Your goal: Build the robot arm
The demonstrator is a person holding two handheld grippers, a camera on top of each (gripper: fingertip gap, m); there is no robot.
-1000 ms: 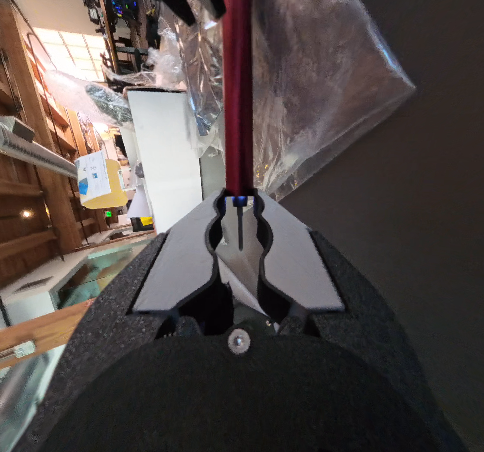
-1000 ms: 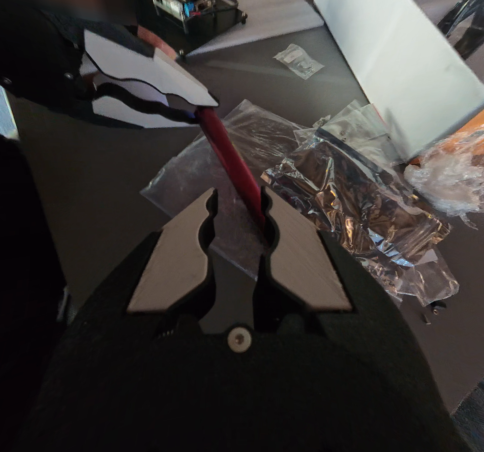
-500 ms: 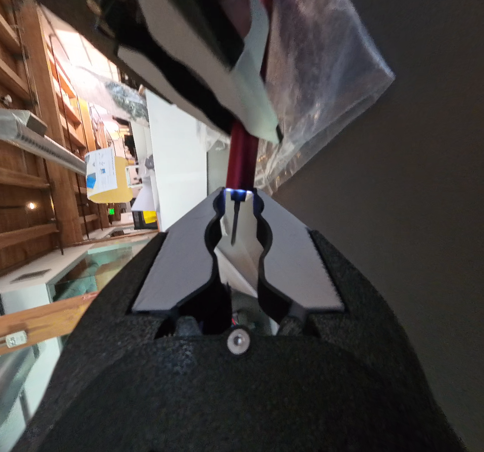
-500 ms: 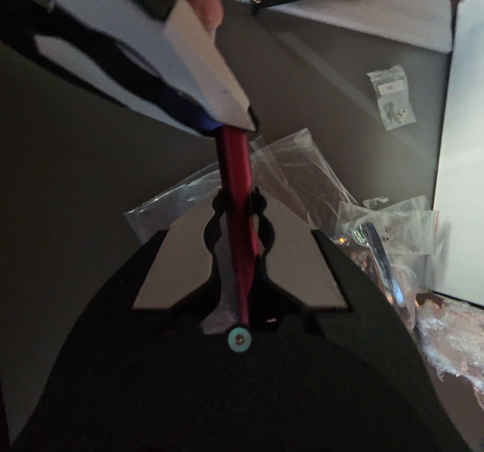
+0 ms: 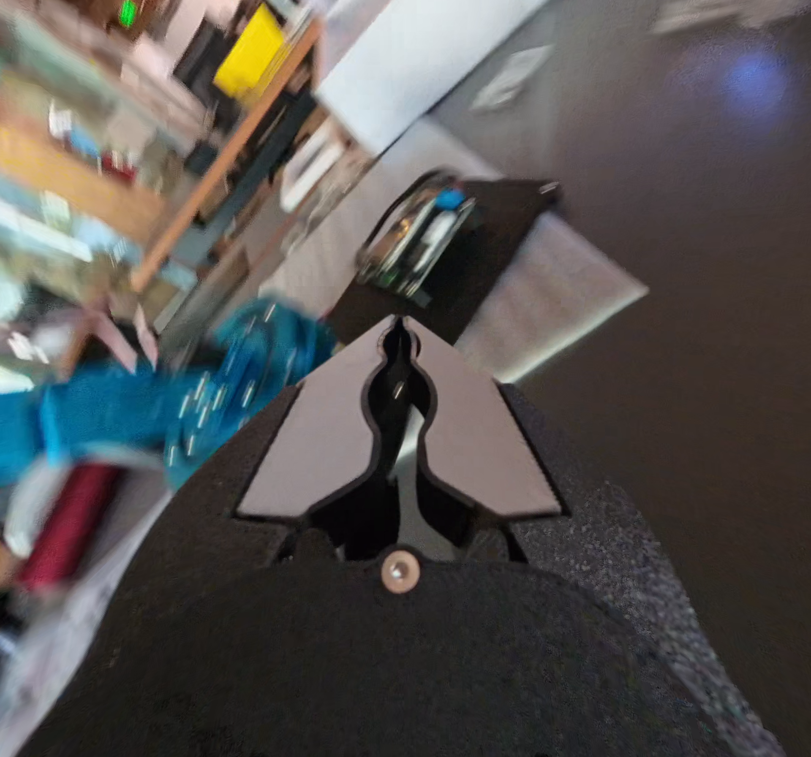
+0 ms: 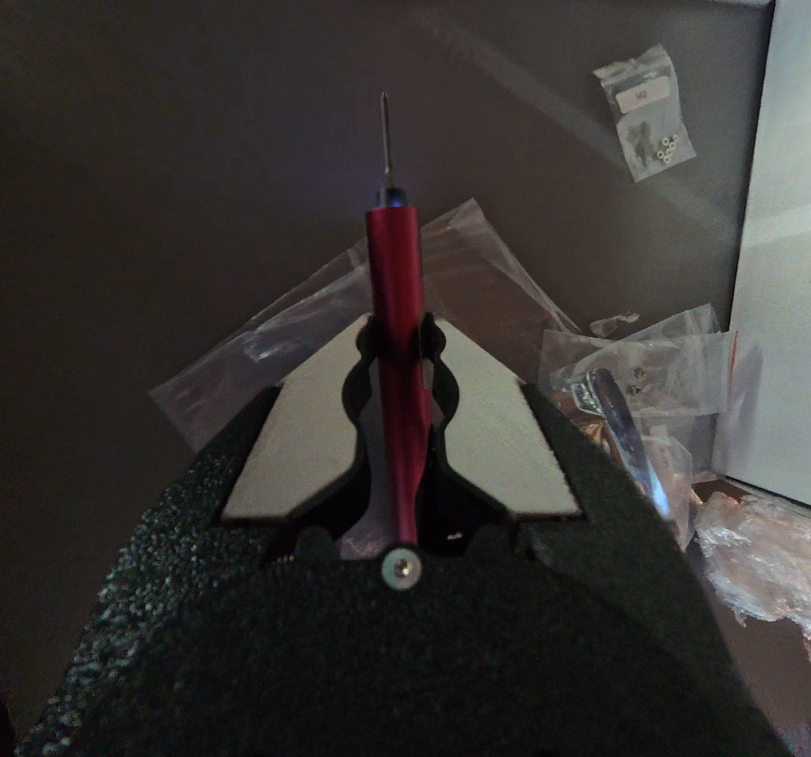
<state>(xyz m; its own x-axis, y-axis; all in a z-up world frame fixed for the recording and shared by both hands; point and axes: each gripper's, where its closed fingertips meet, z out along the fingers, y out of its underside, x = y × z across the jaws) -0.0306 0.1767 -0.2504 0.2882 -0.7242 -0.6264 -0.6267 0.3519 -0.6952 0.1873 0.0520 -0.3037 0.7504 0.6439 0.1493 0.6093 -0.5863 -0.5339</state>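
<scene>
My right gripper (image 6: 397, 323) is shut on a red screwdriver (image 6: 392, 297). The handle lies along the gap between the fingers. Its thin metal bit (image 6: 385, 135) points forward above the dark table (image 6: 175, 165). My left gripper (image 5: 398, 321) is shut and empty, its tips meeting, and it is held above the dark table (image 5: 680, 297). The left wrist view is blurred. A red cylinder (image 5: 66, 525) shows at its lower left edge beside blue fabric (image 5: 131, 407).
Clear plastic bags (image 6: 482, 279) lie under and to the right of the right gripper. A small bag of nuts (image 6: 645, 117) and a white box (image 6: 781, 209) lie farther right. The left wrist view shows a black tray with a circuit board (image 5: 421, 244) on a white foam sheet (image 5: 553, 297). Some 25 cm of space lies between my two pairs of fingers.
The left gripper has let go of the screwdriver's bit end, closed empty and swung away. The right gripper has closed on the handle and now holds the screwdriver alone.
</scene>
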